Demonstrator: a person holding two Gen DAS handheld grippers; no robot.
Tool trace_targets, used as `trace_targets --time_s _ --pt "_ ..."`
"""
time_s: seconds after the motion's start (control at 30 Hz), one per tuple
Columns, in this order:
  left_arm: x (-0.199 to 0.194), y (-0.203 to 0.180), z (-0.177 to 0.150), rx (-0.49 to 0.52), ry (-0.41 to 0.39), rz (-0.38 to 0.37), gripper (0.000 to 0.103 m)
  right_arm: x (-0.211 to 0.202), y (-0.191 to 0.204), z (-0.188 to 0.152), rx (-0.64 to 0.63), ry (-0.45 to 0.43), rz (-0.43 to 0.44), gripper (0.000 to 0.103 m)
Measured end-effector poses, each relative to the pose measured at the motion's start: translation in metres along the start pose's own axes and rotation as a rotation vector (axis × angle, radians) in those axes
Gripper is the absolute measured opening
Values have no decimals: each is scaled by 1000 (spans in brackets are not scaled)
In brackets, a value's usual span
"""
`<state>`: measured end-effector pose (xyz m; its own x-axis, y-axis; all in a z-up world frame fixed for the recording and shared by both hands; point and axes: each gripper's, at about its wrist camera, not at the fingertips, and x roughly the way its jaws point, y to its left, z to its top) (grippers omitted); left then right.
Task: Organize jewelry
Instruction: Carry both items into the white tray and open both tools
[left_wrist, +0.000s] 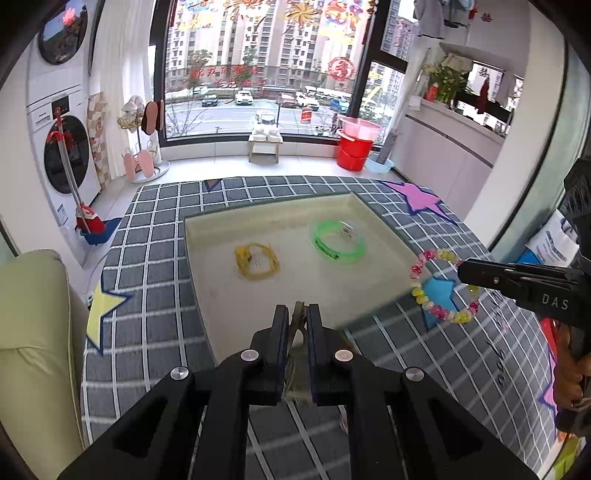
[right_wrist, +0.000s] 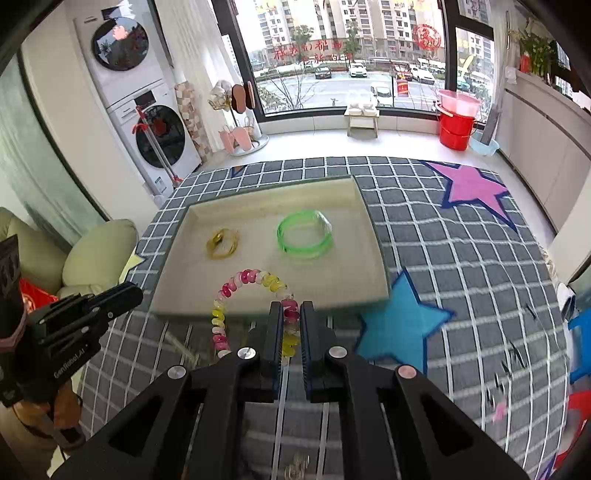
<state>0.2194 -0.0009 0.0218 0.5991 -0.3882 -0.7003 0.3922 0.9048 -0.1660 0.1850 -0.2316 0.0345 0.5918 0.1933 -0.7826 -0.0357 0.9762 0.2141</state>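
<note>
Right hand-held gripper (right_wrist: 291, 325) clamped on pink-yellow-white beaded bracelet (right_wrist: 236, 284), raised over cream rectangular tray's (right_wrist: 369, 236) near edge. Left hand-held gripper (left_wrist: 298, 314) nearly closed, contents unclear. Green bangle (right_wrist: 304, 238) and yellow chain (right_wrist: 221, 243) inside tray, on grey checked tabletop (right_wrist: 461, 258); washing machines (right_wrist: 162, 136) beyond.

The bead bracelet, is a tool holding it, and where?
Yes. The right tool pinches the bead bracelet by the beads on one side of its loop, and the rest sticks out in front of the tray.
</note>
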Motion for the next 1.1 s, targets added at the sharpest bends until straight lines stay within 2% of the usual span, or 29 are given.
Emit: trace_targets --time_s 0.1,0.23,0.43,0.53,0.7,0.87,1.1 --pt "21 7 13 -14 27 4 24 22 0 17 -1 25 1 10" --pt "45 14 21 -6 66 20 24 64 -5 30 39 109 35 10" --pt "87 19 24 18 164 28 24 112 -16 29 79 217 39 10" --pt "105 19 25 28 210 30 24 125 -20 28 95 241 30 10" --pt "128 20 26 26 253 68 24 138 -26 31 93 228 -28 10" --pt "138 18 31 37 233 133 24 139 -35 38 99 170 -87 10" --pt "141 19 31 45 197 195 24 145 -37 37 91 147 -121 10"
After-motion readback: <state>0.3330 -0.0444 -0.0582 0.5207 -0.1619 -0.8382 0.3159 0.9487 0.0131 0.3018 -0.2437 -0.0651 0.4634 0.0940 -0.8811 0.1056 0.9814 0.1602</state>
